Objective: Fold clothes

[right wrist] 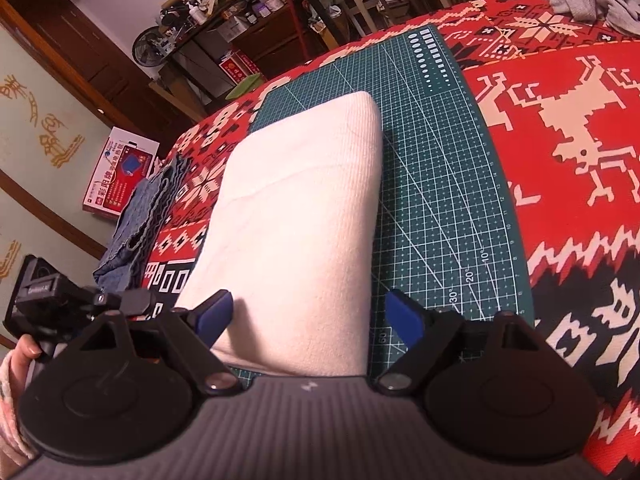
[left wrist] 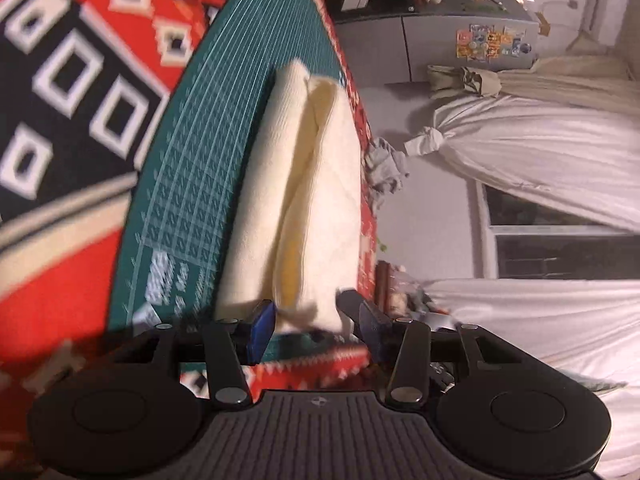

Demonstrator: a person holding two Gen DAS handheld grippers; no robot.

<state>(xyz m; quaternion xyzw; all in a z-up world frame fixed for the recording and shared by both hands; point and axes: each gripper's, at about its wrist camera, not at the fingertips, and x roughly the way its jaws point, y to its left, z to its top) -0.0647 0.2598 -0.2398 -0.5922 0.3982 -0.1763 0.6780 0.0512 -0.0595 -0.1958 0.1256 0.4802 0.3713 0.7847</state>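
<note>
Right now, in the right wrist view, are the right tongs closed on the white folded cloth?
No. The right tongs stand wide open, with the white folded cloth lying on the green mat.

Both grippers stand open, the left gripper [left wrist: 316, 326] rolled sideways, the right gripper [right wrist: 308, 316] wider and angled downward

Green cutting mat [right wrist: 440, 184] on red patterned blanket [right wrist: 568, 128]; red-white box [right wrist: 116, 176].

Warm, dim indoor light tints everything reddish. The left wrist view smears with motion blur, worst over the patterned blanket [left wrist: 80, 92]; both views bow heavily near their dark corners, and the cream towel [right wrist: 296, 220] casts a soft shadow on the cutting mat [right wrist: 440, 200].
</note>
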